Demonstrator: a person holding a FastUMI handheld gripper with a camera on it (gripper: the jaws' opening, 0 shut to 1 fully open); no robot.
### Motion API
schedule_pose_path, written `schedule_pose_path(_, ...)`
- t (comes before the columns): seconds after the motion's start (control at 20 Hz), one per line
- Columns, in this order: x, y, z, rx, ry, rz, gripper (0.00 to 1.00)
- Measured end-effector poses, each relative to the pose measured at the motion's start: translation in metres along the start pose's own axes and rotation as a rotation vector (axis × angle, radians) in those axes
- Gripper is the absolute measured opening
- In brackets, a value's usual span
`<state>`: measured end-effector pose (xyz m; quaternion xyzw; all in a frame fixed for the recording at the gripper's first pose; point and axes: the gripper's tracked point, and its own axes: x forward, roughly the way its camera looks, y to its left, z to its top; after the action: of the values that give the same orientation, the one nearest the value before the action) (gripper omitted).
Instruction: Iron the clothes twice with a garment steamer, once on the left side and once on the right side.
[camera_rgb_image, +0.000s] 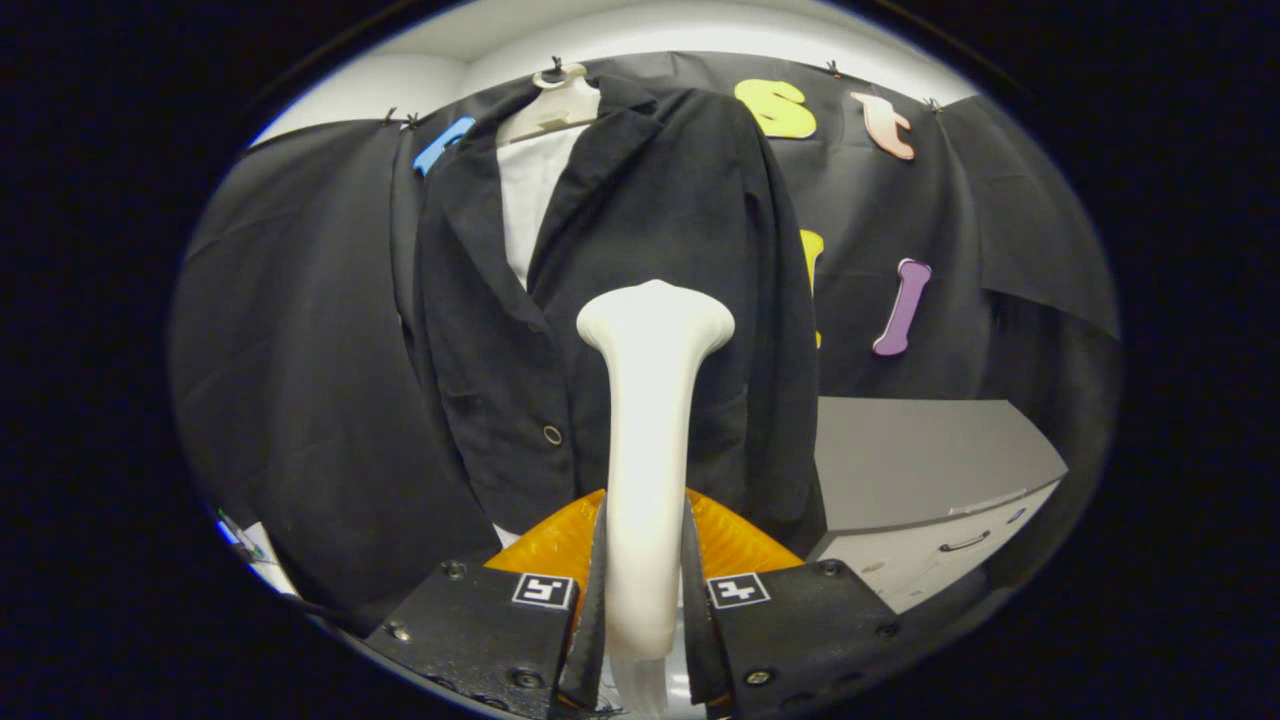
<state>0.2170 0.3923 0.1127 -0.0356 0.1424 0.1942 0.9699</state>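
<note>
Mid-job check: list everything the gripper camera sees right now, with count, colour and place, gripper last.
garment steamer: one, white, upright between the fingers, head toward the jacket
jacket: one, black, on a hanger, just beyond the steamer head
hanger: one, white, at the jacket's collar
white garment: one, inside the jacket's open front
cabinet: one, grey, with a drawer handle, to the right of the jacket
gripper: one, black, orange part behind the fingers, both fingers pressed on the steamer's handle

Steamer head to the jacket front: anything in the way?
Nothing visible. The fingers are shut on the steamer, whose head points at the black jacket hanging just ahead. The grey cabinet sits off to one side, out of the path.
</note>
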Motion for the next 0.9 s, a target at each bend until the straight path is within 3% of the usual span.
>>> schedule_pose_path(0.9, 0.010, -0.001, -0.100, -0.033, 0.176, 0.002, 0.36)
